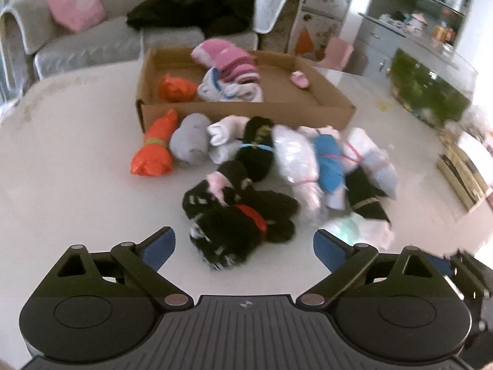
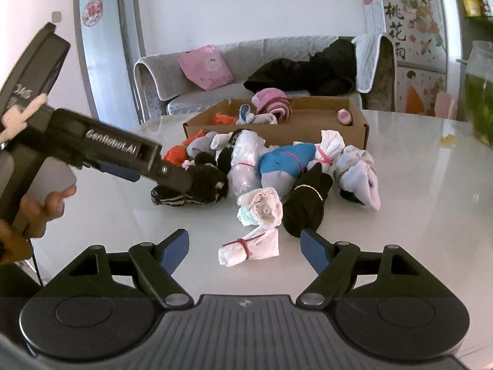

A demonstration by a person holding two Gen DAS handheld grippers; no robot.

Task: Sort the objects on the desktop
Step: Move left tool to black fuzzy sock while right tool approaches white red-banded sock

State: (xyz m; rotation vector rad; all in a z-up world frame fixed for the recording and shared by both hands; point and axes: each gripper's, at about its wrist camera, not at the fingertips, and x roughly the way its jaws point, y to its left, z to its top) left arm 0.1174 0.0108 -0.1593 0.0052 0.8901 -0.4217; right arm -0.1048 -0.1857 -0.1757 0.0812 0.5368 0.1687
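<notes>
A heap of rolled sock bundles lies on the white table (image 1: 77,185) in front of a shallow cardboard box (image 1: 246,114). My left gripper (image 1: 245,243) is open wide, with a black bundle banded in red (image 1: 240,228) lying between its blue pads untouched. In the right wrist view the left gripper (image 2: 172,178) hovers over that black striped bundle (image 2: 200,188). My right gripper (image 2: 245,243) is open around a pale pink roll tied with red string (image 2: 249,248), pads apart from it. A blue bundle (image 2: 283,160) and a black one (image 2: 308,203) lie just beyond.
The box (image 2: 292,132) holds pink socks (image 1: 228,58), an orange bundle (image 1: 177,88) and a white-blue one. An orange roll (image 1: 154,151) and a grey roll (image 1: 189,141) lie by its front wall. A sofa (image 1: 92,46) stands behind; a green tank (image 1: 428,89) sits at the right.
</notes>
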